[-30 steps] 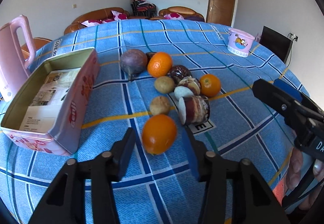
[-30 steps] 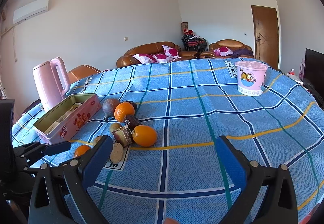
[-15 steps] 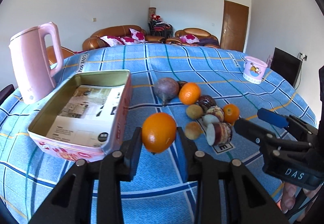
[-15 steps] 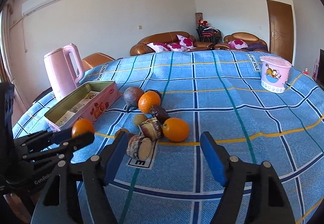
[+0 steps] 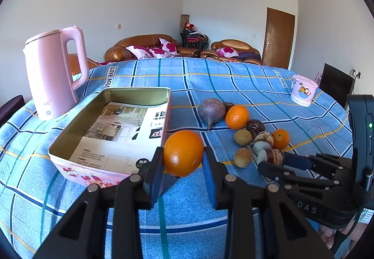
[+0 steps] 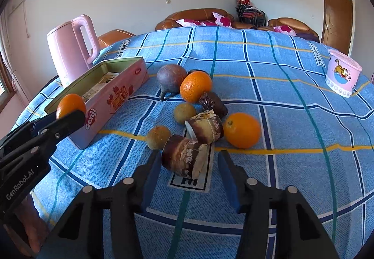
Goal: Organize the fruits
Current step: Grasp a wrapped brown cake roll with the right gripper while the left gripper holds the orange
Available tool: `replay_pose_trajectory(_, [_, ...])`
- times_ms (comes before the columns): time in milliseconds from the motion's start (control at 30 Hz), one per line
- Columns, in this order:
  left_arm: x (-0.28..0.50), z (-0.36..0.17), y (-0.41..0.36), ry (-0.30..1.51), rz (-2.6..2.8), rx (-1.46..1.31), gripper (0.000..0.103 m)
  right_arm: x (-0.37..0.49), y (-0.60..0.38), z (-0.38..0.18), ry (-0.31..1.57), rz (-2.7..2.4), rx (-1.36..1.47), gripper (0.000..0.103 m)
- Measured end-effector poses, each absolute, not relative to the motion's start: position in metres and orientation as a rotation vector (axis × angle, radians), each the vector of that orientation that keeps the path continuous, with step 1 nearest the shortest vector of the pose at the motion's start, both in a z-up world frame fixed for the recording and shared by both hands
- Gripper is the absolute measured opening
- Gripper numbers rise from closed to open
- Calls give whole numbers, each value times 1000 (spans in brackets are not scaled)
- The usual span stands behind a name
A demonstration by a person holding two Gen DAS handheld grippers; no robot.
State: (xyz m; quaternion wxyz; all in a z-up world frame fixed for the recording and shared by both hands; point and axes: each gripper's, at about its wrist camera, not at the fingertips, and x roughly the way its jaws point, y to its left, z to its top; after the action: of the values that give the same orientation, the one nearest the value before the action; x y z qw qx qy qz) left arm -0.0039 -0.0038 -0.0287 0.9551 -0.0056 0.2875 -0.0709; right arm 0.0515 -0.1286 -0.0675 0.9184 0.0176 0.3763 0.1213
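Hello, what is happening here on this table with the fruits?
A person is sorting fruit with a pair of tongs in each hand. The left tongs grip an orange, held up beside the open pink tin, which has only a printed paper inside. The right tongs are closing around a brown cut piece that lies on the blue checked tablecloth; the pads do not press on it yet. More oranges and other fruits wait in a cluster beside the tin.

The left gripper (image 5: 183, 160) is clamped tight, while the right gripper's (image 6: 189, 165) fingers (image 6: 228, 172) are closing.
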Motion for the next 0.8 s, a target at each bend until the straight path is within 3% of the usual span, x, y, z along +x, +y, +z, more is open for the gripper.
replay_pose_trajectory(100, [-4,-28,0,581,-139,-17,34,52,-128,-68,777,247,34,40])
replay_pose_trajectory(800, [-4,-21,7,538,-100,-8,34,29,-129,-51,601,321,20,40])
